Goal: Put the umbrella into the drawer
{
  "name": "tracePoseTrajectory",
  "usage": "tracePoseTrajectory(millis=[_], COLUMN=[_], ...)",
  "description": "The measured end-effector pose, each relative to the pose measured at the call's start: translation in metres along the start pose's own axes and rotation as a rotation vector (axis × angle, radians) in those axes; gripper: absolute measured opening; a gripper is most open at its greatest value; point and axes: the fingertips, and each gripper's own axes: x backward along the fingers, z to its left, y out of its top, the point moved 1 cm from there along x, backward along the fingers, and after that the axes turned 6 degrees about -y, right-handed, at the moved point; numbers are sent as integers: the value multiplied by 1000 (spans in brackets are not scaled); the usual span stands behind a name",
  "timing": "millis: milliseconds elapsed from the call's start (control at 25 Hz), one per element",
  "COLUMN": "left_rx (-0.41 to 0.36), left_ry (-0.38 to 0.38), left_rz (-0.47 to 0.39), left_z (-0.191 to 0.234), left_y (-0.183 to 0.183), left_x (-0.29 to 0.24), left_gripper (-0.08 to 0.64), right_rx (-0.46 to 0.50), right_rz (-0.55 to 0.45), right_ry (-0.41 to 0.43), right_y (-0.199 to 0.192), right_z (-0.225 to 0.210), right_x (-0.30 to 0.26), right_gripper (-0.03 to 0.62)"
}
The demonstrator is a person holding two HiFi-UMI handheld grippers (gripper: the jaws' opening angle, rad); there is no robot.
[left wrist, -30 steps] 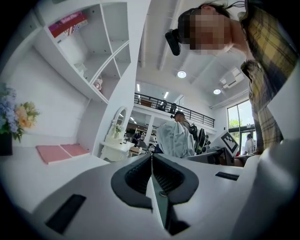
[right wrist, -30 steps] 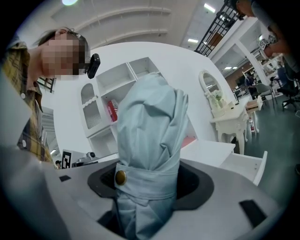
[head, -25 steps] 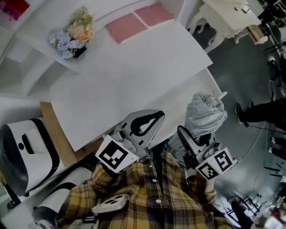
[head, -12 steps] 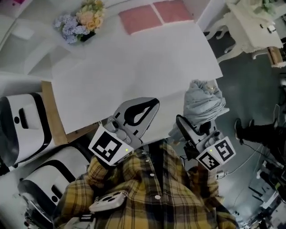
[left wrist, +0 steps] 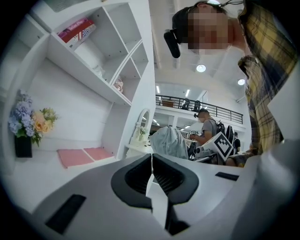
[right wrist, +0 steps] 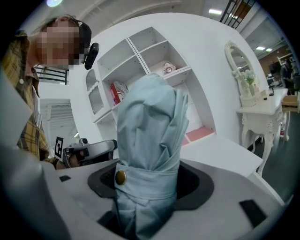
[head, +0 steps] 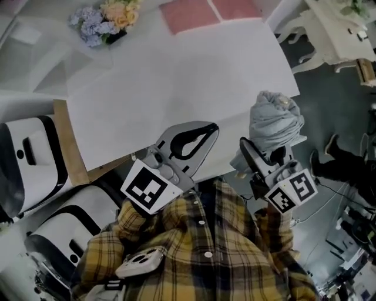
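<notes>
A folded pale blue umbrella [head: 275, 122] stands upright in my right gripper [head: 258, 156], which is shut on its lower part. In the right gripper view the umbrella [right wrist: 149, 140] fills the middle, with a strap and brass button around it, between the black pads of the right gripper [right wrist: 149, 185]. My left gripper [head: 210, 127] is shut with nothing in it, over the near edge of the white desk top [head: 176, 76]. Its jaws meet in the left gripper view [left wrist: 151, 158]. No drawer shows in any view.
A flower bunch [head: 106, 14] and two pink mats [head: 205, 9] lie at the desk's far side, below white shelves [left wrist: 108, 56]. A cardboard sheet [head: 67, 147] and white-and-black machines [head: 29, 164] stand at left. A white dressing table [head: 335, 35] stands at right.
The head view has shifted over the desk. My right gripper has lifted the umbrella a little up and to the right. The left gripper stays shut in much the same place.
</notes>
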Motion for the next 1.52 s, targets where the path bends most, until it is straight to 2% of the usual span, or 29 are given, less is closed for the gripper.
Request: tracePoseTrajectory(millis=[160,320,520,720,920,1120,1320,1520], left_rx=[11,5,5,26,52,104,108,131], left_ry=[-2,-7,-7,1,15,37,55,83], left_rz=[-2,-3,-5,5,25,-3,27,36], left_z=[3,5,6,6,9,14,14,17], left_y=[-3,1,3,-14,-34,-45,-60,-70], left_x=[9,12,13,20,35,47,50,58], left_gripper=[26,26,26,26,26,26,26,26], right_rx=[-17,5,37,75,190,283,378,518], right_rz=[-17,-25,-4,37,118,198,284,414], right_ry=[-14,-18,-20,-4,44,108,186,253], right_y=[0,6,4,-10,-35,-59,-87,-124], right_z=[8,13,13,13,20,28,32,34], right_x=[-1,-2,-2,-5,-19,-38,-52,-56], right_gripper=[293,293,293,293,293,293,293,293])
